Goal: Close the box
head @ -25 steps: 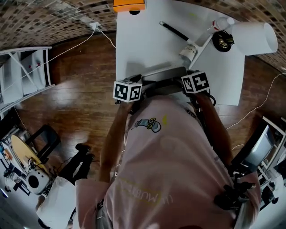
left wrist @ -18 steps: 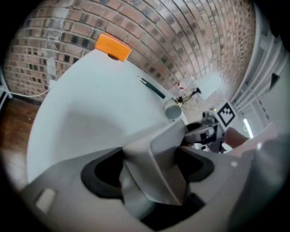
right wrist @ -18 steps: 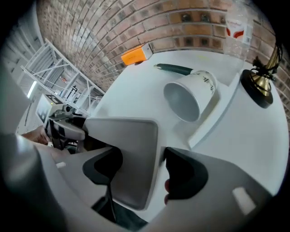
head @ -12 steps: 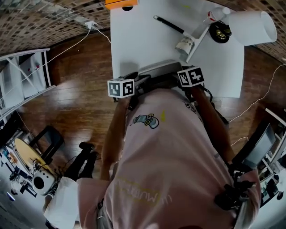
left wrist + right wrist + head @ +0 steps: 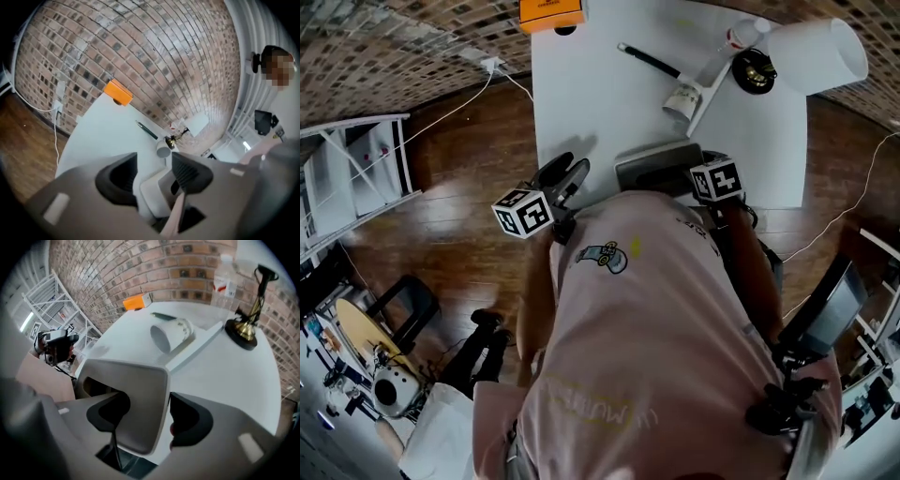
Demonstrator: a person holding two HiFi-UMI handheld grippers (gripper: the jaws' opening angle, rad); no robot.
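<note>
The grey box [image 5: 661, 165] sits at the near edge of the white table [image 5: 600, 103], partly under the person's pink shirt. In the right gripper view its grey lid [image 5: 136, 394] lies between the jaws, and my right gripper [image 5: 143, 414] is shut on it. My left gripper [image 5: 565, 173] hangs above the table's left edge, well left of the box and apart from it. Its jaws have just been closing and nothing is between them. In the left gripper view the box [image 5: 157, 197] shows lower down, beyond the left gripper [image 5: 154, 169].
Farther back on the table are an orange block [image 5: 549, 13], a dark pen [image 5: 647, 61], a white cup on its side [image 5: 680, 98], a brass lamp base [image 5: 753, 67] and a clear bottle [image 5: 224, 280]. A white shelf [image 5: 347, 169] stands on the wooden floor to the left.
My left gripper has let go of the box's flap, risen and swung out to the left, with its jaws narrower. The right gripper stays on the lid and has shifted slightly.
</note>
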